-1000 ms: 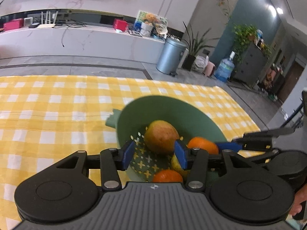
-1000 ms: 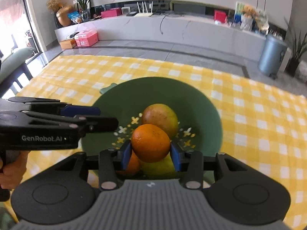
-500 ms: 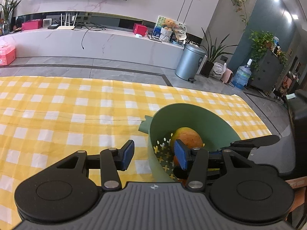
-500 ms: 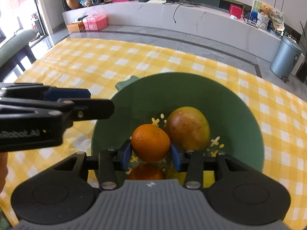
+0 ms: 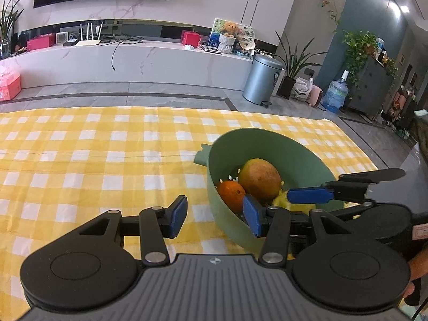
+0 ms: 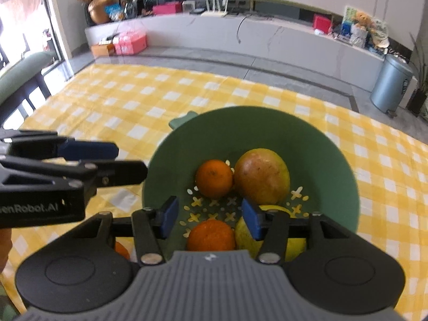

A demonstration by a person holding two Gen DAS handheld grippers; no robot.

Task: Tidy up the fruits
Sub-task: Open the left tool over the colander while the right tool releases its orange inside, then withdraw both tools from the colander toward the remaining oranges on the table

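On the yellow checked worktop (image 6: 240,91), the green colander bowl (image 6: 339,160) holds a mango (image 6: 262,176), two oranges (image 6: 214,175) and a yellow fruit (image 6: 270,236). The right tool (image 6: 210,214) gapes empty above it; the left tool (image 5: 215,216), also wide and empty, straddles the bowl's near-left rim.

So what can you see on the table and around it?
bowl: one, green, on the tablecloth
oranges: two clearly seen, orange, in the bowl
mango: one, red-green, in the bowl, beside the far orange
yellow fruit: one, yellow-green, in the bowl, partly hidden
tablecloth: one, yellow and white checks, on the table
bin: one, grey, on the floor behind
left gripper: black and blue, open, at the bowl's left edge
right gripper: black and blue, open, over the bowl
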